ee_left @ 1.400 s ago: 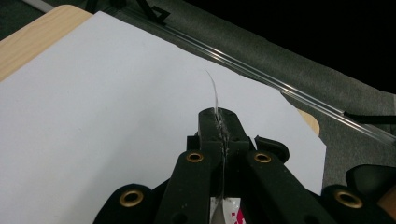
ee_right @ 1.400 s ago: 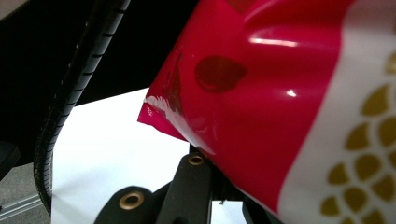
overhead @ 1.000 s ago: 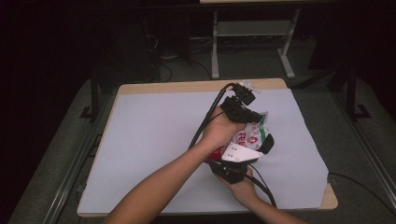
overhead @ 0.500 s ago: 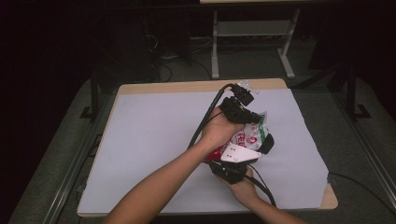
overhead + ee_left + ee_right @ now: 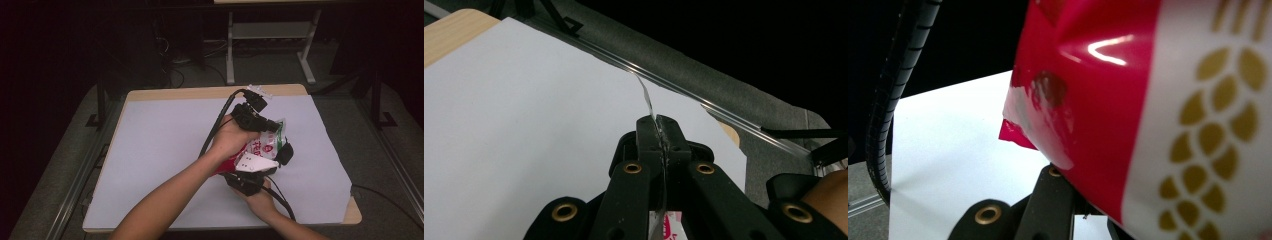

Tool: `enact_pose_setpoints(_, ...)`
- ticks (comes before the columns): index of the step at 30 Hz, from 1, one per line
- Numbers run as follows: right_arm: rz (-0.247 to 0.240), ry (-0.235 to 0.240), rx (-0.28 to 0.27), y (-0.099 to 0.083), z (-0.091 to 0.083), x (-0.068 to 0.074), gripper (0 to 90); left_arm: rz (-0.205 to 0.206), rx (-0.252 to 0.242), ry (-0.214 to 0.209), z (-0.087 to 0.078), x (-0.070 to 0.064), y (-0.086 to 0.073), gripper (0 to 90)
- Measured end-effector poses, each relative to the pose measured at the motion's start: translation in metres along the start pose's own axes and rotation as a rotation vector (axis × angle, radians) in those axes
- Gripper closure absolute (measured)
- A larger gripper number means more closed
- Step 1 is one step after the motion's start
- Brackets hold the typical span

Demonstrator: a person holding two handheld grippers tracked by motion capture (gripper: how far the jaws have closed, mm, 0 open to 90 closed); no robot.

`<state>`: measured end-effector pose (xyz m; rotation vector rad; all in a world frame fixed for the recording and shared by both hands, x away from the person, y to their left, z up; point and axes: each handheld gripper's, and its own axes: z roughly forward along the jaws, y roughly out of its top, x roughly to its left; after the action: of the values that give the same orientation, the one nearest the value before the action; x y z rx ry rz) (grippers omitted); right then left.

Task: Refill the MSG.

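A snack bag [image 5: 264,145], red and white with green at its top, hangs above the right half of the table between both grippers. My left gripper [image 5: 272,127] reaches in from above. In the left gripper view it [image 5: 663,131] is shut on the bag's thin clear seam [image 5: 645,100]. My right gripper [image 5: 252,175] sits under the bag's near end. In the right gripper view the glossy red bag with gold wheat print [image 5: 1148,115] covers the jaw tips, which close on its lower edge. The two forearms cross.
White paper [image 5: 165,150] covers the wooden table [image 5: 200,92], whose edge shows at the back and at the front right corner. Metal rails [image 5: 85,170] run along both sides. Cables [image 5: 215,130] trail from the grippers. A desk frame [image 5: 270,45] stands behind.
The right gripper has shifted very slightly under the bag. Both hands otherwise hold the same places with the bag between them.
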<state>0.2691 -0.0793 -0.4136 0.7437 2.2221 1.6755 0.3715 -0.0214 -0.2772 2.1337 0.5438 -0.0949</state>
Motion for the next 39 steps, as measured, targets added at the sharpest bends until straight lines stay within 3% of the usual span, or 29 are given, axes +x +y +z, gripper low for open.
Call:
enact_pose_setpoints(16, 0.041, -0.017, 0.023, -0.005, 0.003, -0.006, 90.0, 0.028, -0.01, -0.111, -0.016, -0.002, 0.0, 89.9)
enact_pose_setpoints(28, 0.042, -0.034, 0.037, -0.005, 0.004, -0.006, 90.0, 0.051, -0.009, -0.128, -0.027, -0.004, -0.001, 89.9)
enact_pose_setpoints(39, 0.052, -0.047, 0.041, -0.004, 0.004, -0.006, 90.0, 0.065, -0.042, -0.126, -0.05, -0.004, -0.006, 89.9)
